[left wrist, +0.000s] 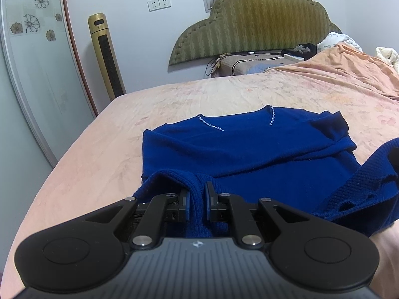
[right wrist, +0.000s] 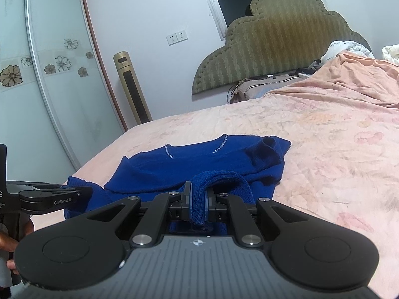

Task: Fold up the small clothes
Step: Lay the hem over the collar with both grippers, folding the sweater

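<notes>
A blue sweater (left wrist: 232,149) lies on the near left part of a bed with a pink sheet (left wrist: 99,154). Its neck, with a line of shiny beads, points to the far side. One sleeve is folded over on the right.

The left gripper (left wrist: 197,199) is squeezed nearly shut on the near edge of the sweater. A thick fold of the ribbed hem sits between its fingers. The right gripper (right wrist: 198,205) is also nearly shut, and it holds another bit of the same hem. Both bits are lifted a little off the bed. In the right view, the left gripper shows at the left, close by.

The next job looks like folding the near edge over toward the neck. Here is what could go wrong:

- The knit is soft and stretchy. If one hand goes faster than the other, the fold may come out crooked.
- Each gripper holds only a small bunch. The hem may slip out if it is pulled hard.
- The sheet is wrinkly, so the sweater may drag and bunch up.
</notes>
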Motion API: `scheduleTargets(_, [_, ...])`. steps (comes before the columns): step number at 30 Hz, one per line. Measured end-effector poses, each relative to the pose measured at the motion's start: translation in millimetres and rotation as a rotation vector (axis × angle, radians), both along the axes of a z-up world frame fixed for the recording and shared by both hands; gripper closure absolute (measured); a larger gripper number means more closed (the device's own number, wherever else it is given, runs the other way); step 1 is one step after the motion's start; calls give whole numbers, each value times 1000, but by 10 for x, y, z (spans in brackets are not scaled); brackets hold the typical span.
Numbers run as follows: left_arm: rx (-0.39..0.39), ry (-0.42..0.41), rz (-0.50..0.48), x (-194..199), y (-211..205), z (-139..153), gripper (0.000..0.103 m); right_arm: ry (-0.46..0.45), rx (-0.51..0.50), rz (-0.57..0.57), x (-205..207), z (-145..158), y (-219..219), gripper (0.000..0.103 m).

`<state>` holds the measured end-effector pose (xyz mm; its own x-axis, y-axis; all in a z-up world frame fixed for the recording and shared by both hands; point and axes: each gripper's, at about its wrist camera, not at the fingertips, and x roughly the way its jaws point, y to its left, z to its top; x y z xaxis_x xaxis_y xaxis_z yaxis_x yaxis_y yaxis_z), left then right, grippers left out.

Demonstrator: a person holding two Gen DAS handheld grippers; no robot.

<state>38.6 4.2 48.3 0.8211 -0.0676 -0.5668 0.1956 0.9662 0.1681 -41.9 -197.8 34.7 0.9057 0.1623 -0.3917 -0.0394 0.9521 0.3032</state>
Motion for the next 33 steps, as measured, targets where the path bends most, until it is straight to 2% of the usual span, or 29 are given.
scheduleTargets(22, [-36, 8, 24, 426, 1, -9, 92, -2, -24, -32, 416, 3, -90, 91])
scheduleTargets(33, [-62, -22, 62, 694, 29, 40, 92, -3, -39, -34, 731, -37, -116, 91])
